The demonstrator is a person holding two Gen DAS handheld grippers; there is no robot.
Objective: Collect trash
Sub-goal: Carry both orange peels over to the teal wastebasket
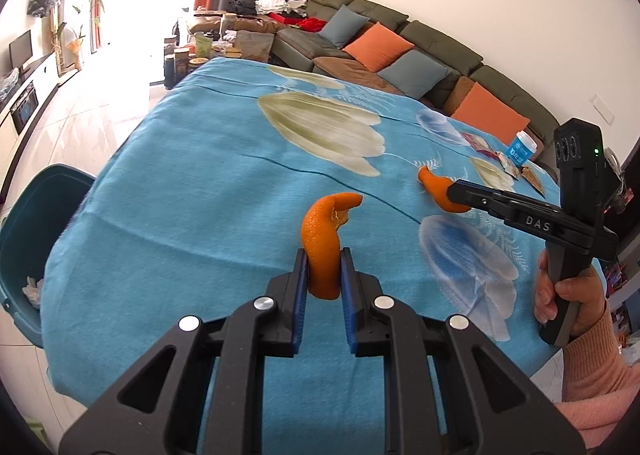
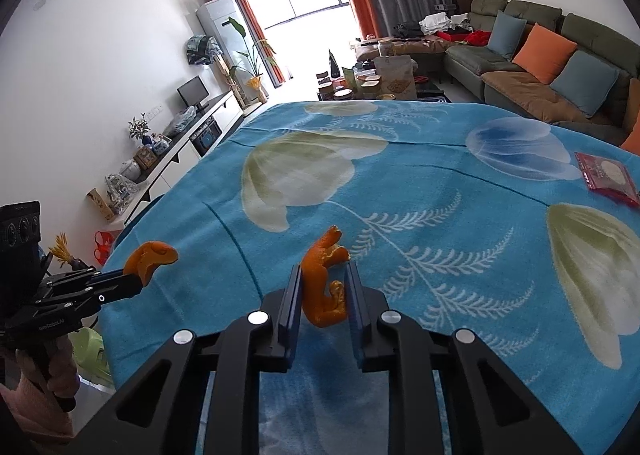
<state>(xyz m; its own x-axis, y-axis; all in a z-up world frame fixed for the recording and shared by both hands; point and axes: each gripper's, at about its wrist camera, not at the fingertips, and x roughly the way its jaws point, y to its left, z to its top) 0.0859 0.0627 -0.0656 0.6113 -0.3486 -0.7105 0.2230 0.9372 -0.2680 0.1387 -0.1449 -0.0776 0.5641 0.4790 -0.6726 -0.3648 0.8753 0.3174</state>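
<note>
A curled strip of orange peel [image 1: 322, 247] stands up between the blue pads of my left gripper [image 1: 324, 259], which is shut on it above the blue flowered cloth [image 1: 200, 183]. A second orange peel [image 2: 322, 291] sits between the pads of my right gripper [image 2: 324, 271], which is shut on it just above the cloth [image 2: 420, 183]. In the left wrist view the right gripper [image 1: 454, 193] grips its peel [image 1: 434, 187] at the right. The right wrist view shows the left gripper [image 2: 134, 281] with its peel [image 2: 154, 255] at the left.
A dark teal bin [image 1: 24, 223] stands beside the table's left edge with crumpled tissue [image 1: 34, 287] inside. A blue cup [image 1: 522, 149] and wrappers [image 1: 482, 143] lie at the far right of the cloth. A red packet [image 2: 608, 179] lies there too. A sofa [image 1: 400, 39] runs behind.
</note>
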